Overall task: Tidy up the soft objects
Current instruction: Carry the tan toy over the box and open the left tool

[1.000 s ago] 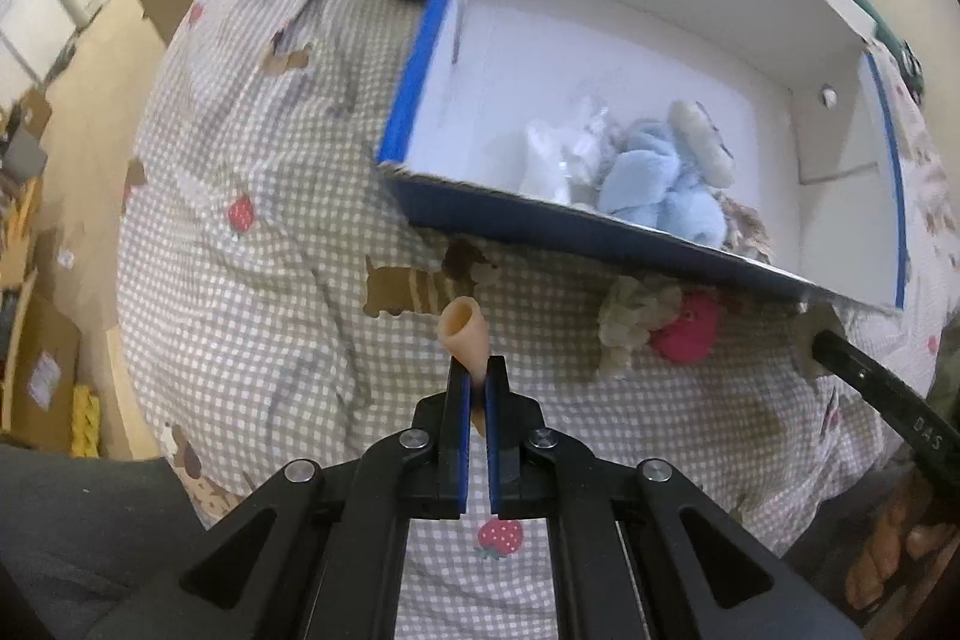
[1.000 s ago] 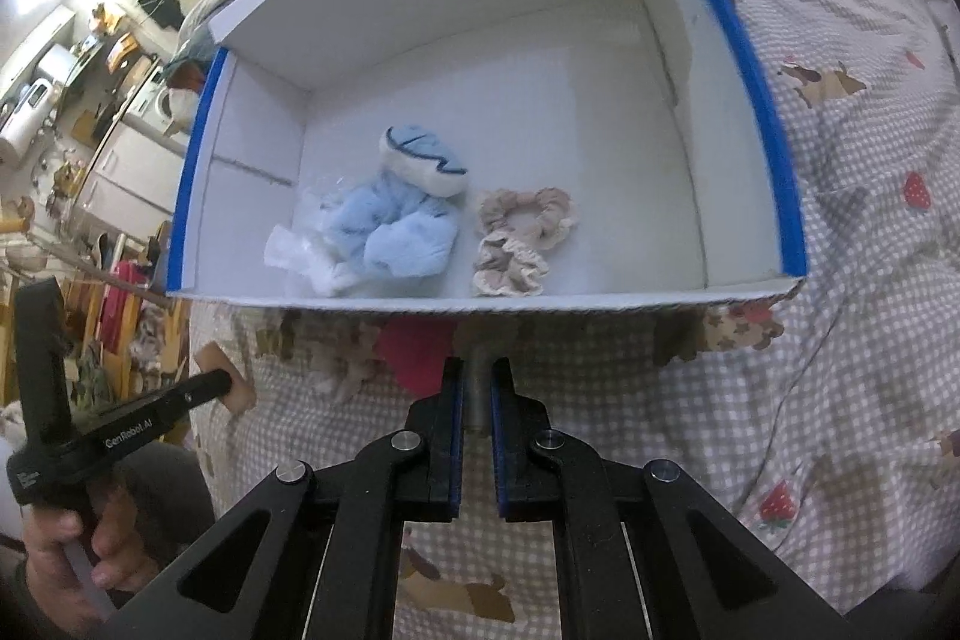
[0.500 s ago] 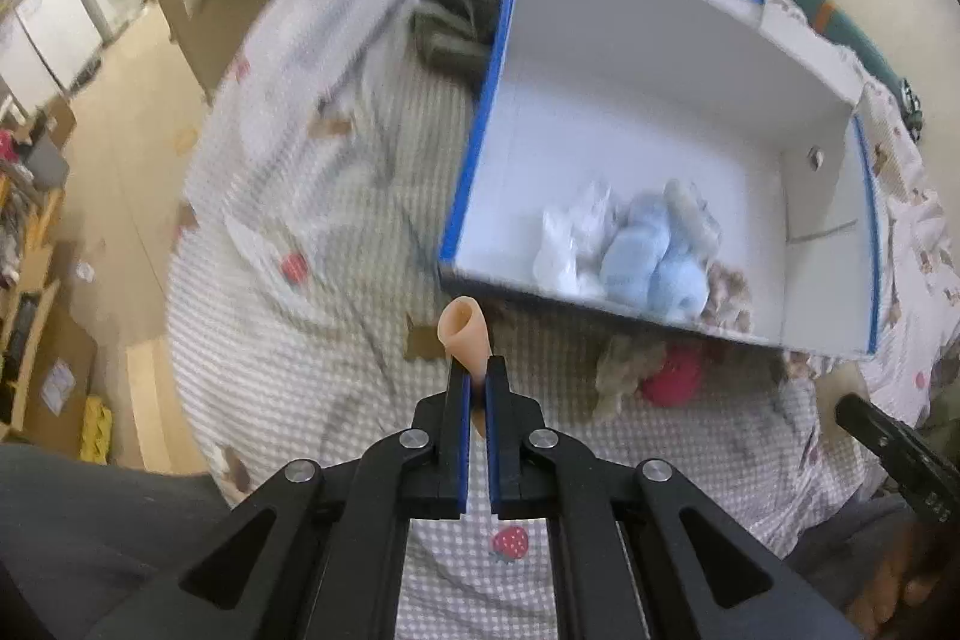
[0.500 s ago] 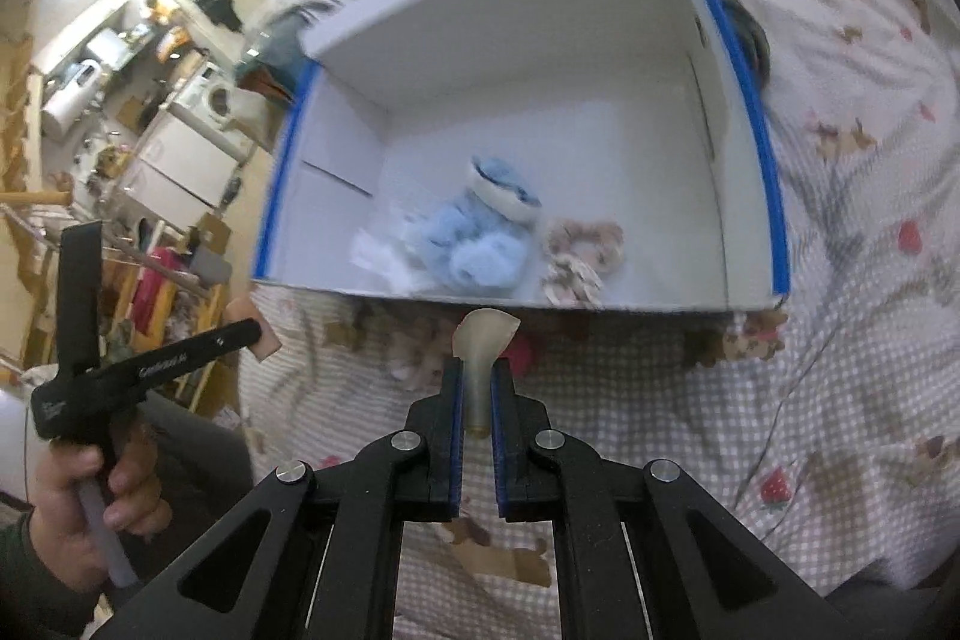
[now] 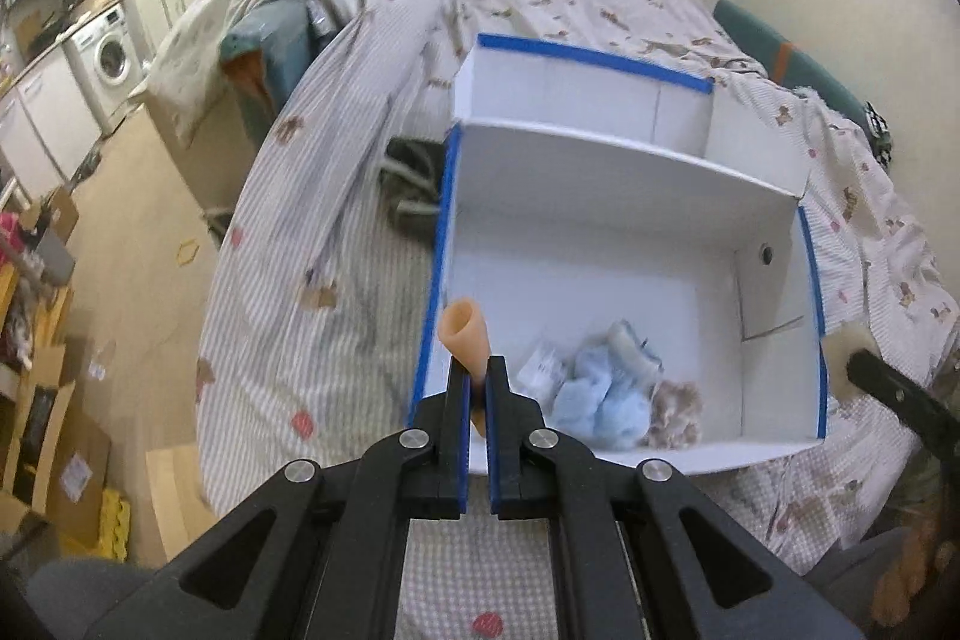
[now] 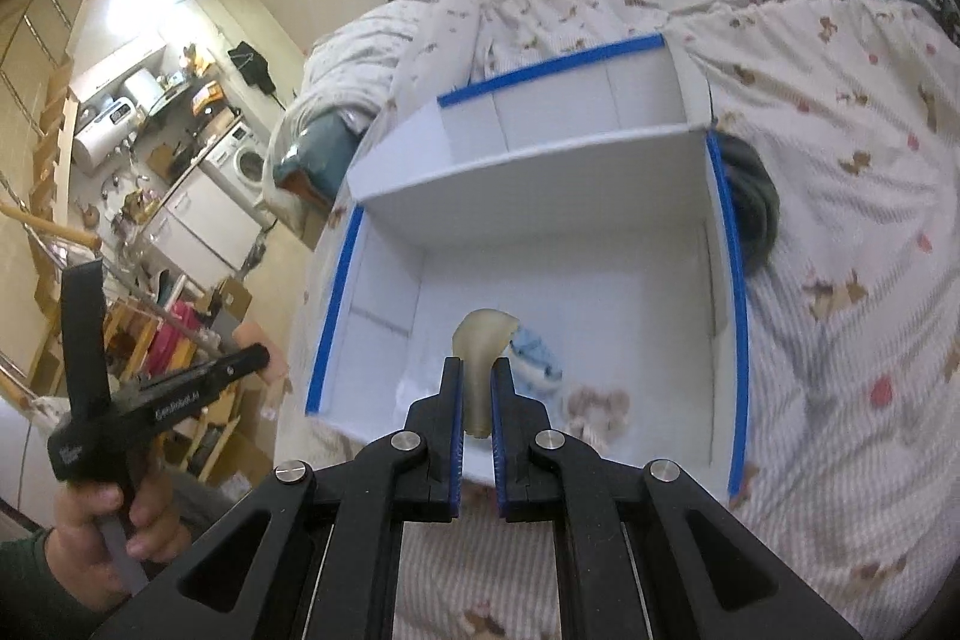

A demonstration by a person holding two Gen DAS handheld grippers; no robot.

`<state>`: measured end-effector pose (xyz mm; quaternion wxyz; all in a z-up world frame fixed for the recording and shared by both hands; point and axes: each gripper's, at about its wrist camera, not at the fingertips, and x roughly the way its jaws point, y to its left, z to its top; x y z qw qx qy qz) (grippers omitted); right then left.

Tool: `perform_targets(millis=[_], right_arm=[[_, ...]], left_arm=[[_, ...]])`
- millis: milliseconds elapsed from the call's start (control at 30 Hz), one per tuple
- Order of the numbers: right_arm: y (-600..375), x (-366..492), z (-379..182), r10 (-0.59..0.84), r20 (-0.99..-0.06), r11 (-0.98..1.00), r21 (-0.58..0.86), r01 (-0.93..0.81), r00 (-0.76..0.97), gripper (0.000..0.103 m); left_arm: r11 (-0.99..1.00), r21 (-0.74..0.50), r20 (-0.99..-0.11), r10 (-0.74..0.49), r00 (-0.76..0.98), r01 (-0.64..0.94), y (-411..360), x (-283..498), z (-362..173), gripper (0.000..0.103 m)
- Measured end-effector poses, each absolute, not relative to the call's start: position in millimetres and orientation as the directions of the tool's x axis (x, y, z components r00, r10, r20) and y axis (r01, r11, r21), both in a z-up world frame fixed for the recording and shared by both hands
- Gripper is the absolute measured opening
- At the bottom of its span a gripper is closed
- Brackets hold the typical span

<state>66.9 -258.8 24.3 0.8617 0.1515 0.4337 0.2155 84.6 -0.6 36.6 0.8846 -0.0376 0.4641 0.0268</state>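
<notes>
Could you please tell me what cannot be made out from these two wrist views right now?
- Lower end of the orange piece: left wrist view, hidden between the left hand-held gripper pads.
- Pale piece: right wrist view, its lower end sits between the right hand-held gripper pads.
- Light blue item in the white box: right wrist view, partly covered by the pale piece.
- Beige item: motion-blurred.

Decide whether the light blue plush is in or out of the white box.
In: the light blue plush lies on the white box floor.

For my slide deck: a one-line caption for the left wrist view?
Left gripper shut on orange rubbery tube above white blue-edged box.
</notes>
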Motion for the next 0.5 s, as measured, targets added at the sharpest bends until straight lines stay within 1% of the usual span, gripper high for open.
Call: perform_targets(millis=[167,333,500], right_arm=[[-261,95,23,0.511,-0.644,0.851,0.472,-0.231,0.569,0.009],[-262,117,0,0.49,-0.659,0.857,0.482,-0.18,0.57,0.009],[-267,124,-37,0.488,-0.701,0.856,0.501,-0.126,0.52,0.009]], left_arm=[[0.999,0.0,-0.818,0.019,0.575,-0.034,-20,108,31,0.004],[1.0,0.024,-0.829,0.02,0.558,-0.001,-36,134,15,0.004],[0.999,0.021,-0.839,0.004,0.544,0.025,-51,152,-4,0.004]])
